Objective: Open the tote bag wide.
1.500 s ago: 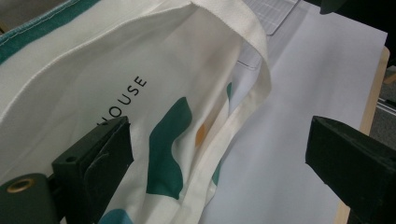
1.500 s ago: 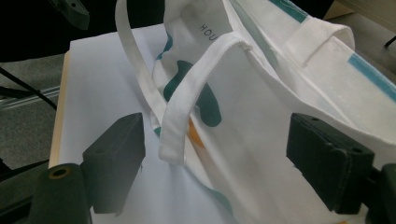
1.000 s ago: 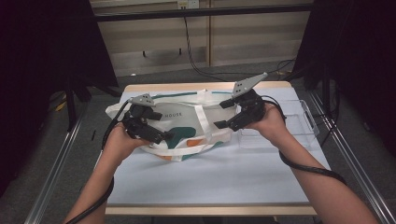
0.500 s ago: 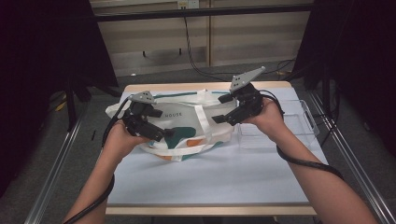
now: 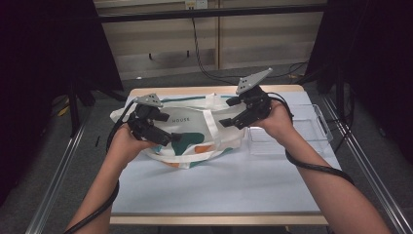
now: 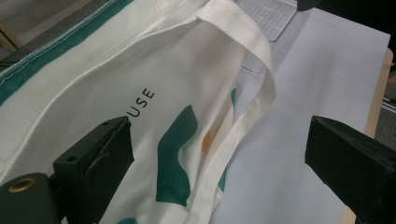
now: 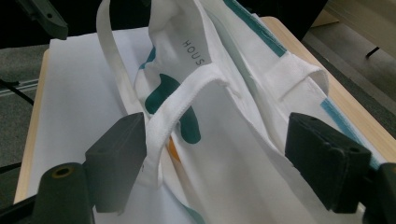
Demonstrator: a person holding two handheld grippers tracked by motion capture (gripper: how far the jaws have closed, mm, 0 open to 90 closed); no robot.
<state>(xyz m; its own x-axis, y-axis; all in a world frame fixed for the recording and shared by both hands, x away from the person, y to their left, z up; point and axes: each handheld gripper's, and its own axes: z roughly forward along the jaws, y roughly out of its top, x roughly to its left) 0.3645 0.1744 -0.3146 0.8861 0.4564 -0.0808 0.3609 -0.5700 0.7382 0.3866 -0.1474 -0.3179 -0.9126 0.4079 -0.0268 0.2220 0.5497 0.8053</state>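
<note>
A white tote bag (image 5: 194,125) with teal and orange shapes and the print "HOUSE" lies across the far half of the table. My left gripper (image 5: 168,127) is at the bag's left end, its jaws wide apart over the printed cloth (image 6: 177,107), and is open. From the right end my right gripper (image 5: 229,112) points into the bag, also open. In the right gripper view a white strap (image 7: 182,105) runs along the inside of the left-hand jaw, and the bag's mouth (image 7: 243,140) lies between the jaws. Neither pair of pads presses on the cloth.
A clear plastic tray (image 5: 298,137) stands at the table's right edge, just beside the right hand. The pale blue table top (image 5: 219,185) is bare toward the near edge. Metal rails run along both sides, and cables trail from both grippers.
My right gripper has risen slightly and shifted toward the far side over the bag's right end. The left gripper and the bag have stayed where they were.
</note>
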